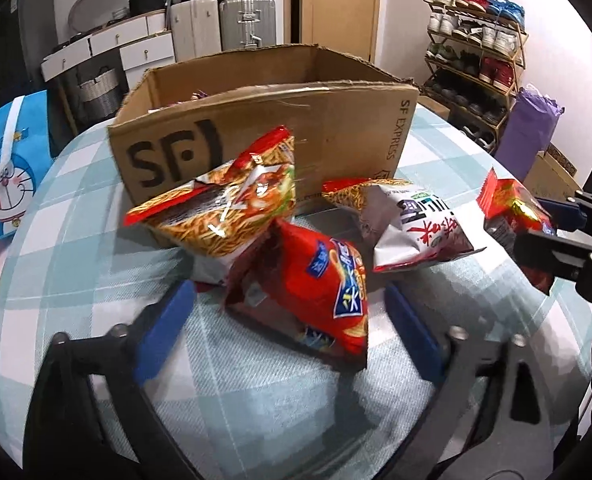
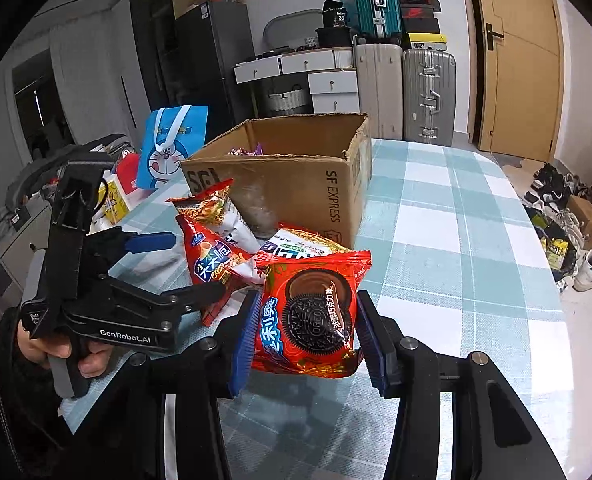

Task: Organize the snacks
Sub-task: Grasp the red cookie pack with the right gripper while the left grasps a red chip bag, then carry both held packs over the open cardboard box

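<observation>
Checked tablecloth (image 2: 456, 240) below; right gripper (image 2: 304, 332) clamps Oreo packet (image 2: 312, 312) — left gripper (image 1: 288, 320) spread around red snack bag (image 1: 320, 288).

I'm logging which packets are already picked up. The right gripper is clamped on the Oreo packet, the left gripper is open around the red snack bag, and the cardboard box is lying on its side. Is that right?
Not quite: the SF Express cardboard box stands upright with its top open, as the right wrist view shows. The rest holds: the right gripper is clamped on the Oreo packet, and the left gripper is open around the red snack bag.

Even indoor light, heavy fisheye warp, dark corners, wrapper glare.
</observation>
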`<state>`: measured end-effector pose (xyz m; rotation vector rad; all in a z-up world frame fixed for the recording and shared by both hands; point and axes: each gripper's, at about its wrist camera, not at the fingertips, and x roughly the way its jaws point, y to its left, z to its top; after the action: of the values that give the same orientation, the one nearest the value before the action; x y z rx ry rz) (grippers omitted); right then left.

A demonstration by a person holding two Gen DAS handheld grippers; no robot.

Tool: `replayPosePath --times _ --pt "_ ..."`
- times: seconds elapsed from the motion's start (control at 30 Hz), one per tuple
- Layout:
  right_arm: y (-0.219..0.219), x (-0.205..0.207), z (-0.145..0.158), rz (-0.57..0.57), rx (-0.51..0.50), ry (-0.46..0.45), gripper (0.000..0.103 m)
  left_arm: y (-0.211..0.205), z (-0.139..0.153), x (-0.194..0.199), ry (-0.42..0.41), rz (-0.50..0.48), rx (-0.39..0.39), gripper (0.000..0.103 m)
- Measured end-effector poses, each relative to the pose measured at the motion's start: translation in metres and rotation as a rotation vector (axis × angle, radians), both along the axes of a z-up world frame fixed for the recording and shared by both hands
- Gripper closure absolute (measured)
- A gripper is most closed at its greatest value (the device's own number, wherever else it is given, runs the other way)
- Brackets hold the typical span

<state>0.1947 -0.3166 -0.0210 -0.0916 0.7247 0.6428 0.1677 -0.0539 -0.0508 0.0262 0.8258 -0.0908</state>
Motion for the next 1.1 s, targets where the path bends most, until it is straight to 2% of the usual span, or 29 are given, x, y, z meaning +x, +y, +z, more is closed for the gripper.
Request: replayPosePath --times 0.03,0.23,0.73,1.1 --pt "0.000 0.000 0.000 0.001 -0.001 0.002 0.056 -0.001 -0.002 0.003 0.010 -0.006 -0.001 0.030" --pt "0.000 0.002 -0.003 -0.005 -0.002 0.007 0.056 0.002 -0.002 -0.004 -0.005 -0.044 -0.047 0.051" --pt "0.007 -0.004 0.000 0.014 0.024 -0.019 0.056 0.041 0.026 -0.058 -0.102 0.012 -0.126 0.052" --pt "0.013 0.000 0.022 0.009 0.060 -0.064 0.056 0.062 0.072 -0.081 -0.211 0.037 -0.144 0.052"
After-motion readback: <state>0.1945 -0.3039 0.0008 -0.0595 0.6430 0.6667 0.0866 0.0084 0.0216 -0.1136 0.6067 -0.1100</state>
